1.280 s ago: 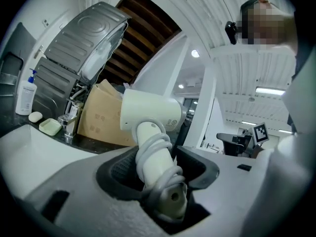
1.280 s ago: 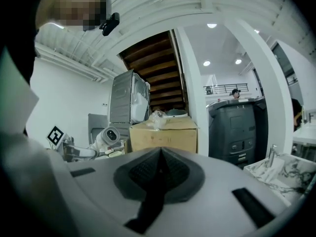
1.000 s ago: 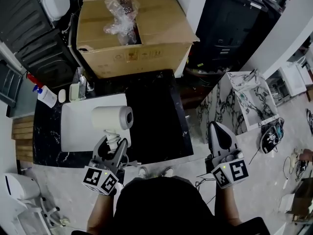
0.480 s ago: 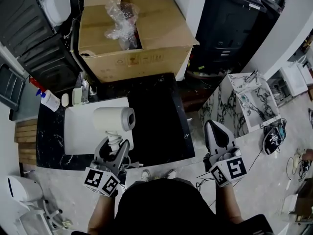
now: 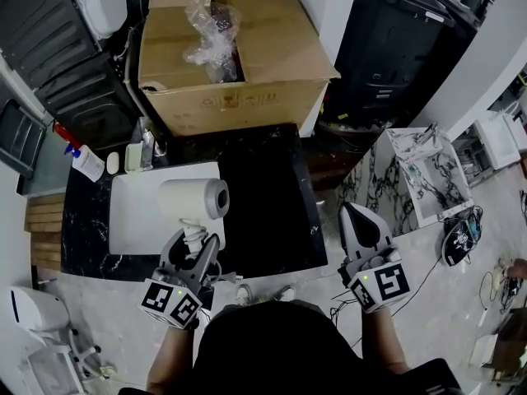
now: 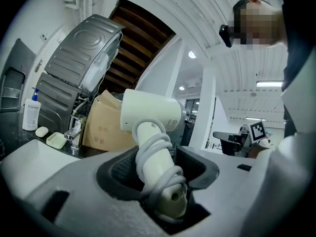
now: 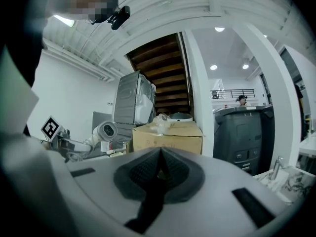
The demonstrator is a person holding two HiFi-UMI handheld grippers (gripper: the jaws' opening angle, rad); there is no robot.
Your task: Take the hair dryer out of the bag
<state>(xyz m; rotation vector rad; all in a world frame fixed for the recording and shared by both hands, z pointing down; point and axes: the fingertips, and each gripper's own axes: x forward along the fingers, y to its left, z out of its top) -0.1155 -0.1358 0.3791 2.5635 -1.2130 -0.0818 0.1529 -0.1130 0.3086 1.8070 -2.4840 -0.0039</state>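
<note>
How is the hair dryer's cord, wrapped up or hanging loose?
Wrapped up: in the left gripper view the cord coils around the handle of the hair dryer, which the left gripper clamps.

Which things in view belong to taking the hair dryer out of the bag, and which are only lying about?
For the job: hair dryer, held by its cord-wrapped handle in the left gripper; white flat piece on the counter, perhaps the bag.
Lying about: cardboard box; crumpled plastic wrap; spray bottle; soap dish. The right gripper is shut, empty.
</note>
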